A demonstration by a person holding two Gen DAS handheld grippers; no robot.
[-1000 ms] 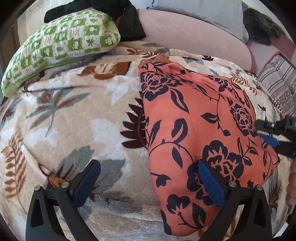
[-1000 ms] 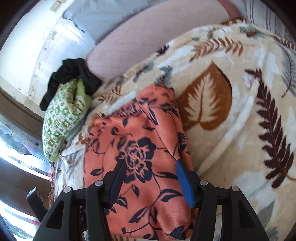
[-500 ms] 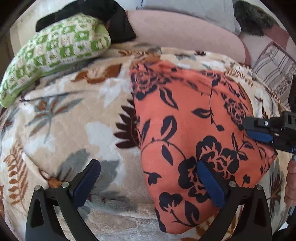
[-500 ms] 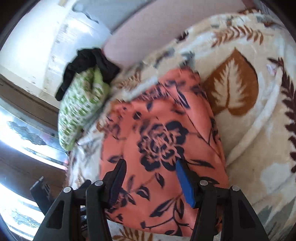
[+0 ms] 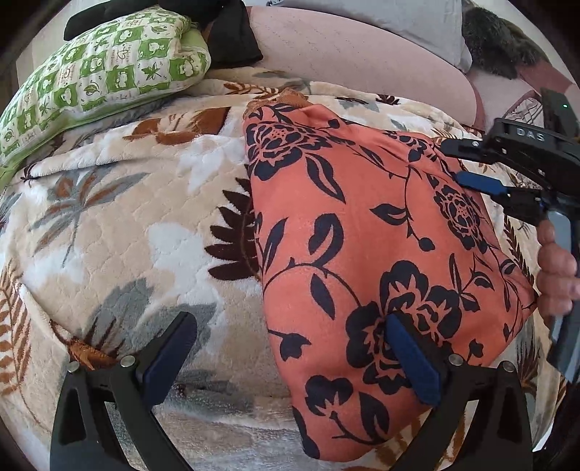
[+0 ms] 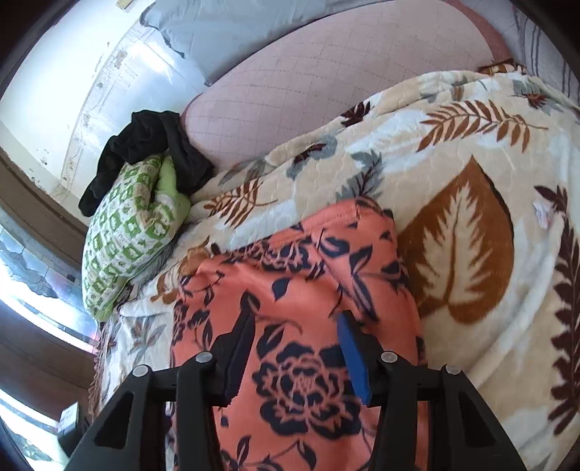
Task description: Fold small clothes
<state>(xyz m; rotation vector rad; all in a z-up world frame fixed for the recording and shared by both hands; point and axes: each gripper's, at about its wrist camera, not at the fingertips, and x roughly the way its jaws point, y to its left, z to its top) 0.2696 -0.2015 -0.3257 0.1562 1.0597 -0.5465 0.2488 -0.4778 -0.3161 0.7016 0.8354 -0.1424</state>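
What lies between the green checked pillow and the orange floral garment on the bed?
Only leaf-print blanket separates the green checked pillow from the orange floral garment; the left wrist view shows it best.

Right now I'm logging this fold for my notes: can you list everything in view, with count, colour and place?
garment: one, orange with dark flowers, flat on the blanket
blanket: one, cream with leaf print, covering the bed
pillow: one, green and white check, far left
dark cloth: one, black, draped on the pillow
sheet: one, pink, beyond the blanket
grey pillow: one, at the back
left gripper: fingers wide apart, low over the garment's near edge
right gripper: fingers closing above the garment, nothing pinched
hand: one, holding the right gripper
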